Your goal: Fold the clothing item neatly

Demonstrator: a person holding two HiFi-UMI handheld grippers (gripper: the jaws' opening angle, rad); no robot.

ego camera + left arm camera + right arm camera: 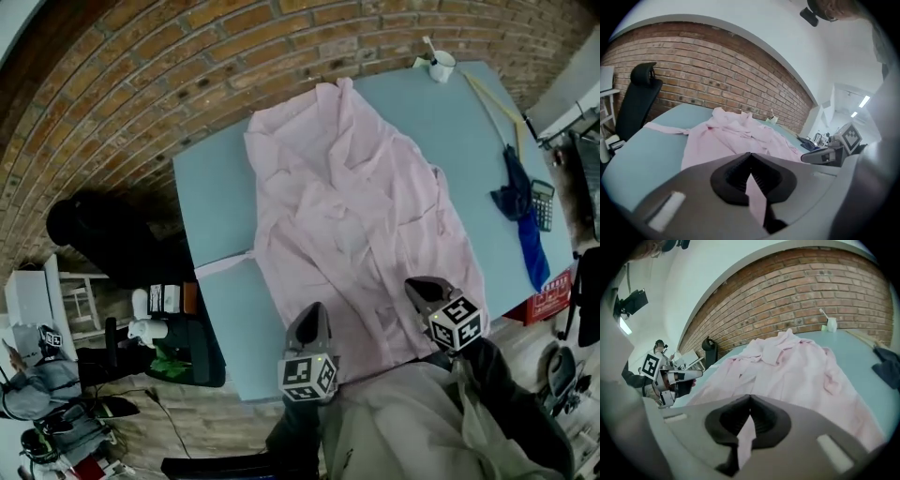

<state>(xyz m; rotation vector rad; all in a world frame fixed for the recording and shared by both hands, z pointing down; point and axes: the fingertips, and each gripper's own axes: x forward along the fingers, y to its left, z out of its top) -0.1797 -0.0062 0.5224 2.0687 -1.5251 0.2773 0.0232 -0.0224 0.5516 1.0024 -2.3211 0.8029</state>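
Observation:
A pale pink shirt (356, 234) lies spread and rumpled across the light blue table (211, 197), its hem toward the near edge. My left gripper (311, 315) sits at the near left part of the hem, and in the left gripper view the left gripper (750, 158) is shut on a fold of the pink shirt (736, 136). My right gripper (420, 287) is at the near right part of the hem. In the right gripper view the right gripper (749, 402) is likewise shut, with a strip of the shirt (801, 371) pinched between its jaws.
A white cup (442, 66) stands at the far right corner, beside a long wooden stick (492, 98). A dark blue cloth (521, 211) and a calculator (542, 203) lie at the right edge. A black chair (640, 103) stands left of the table.

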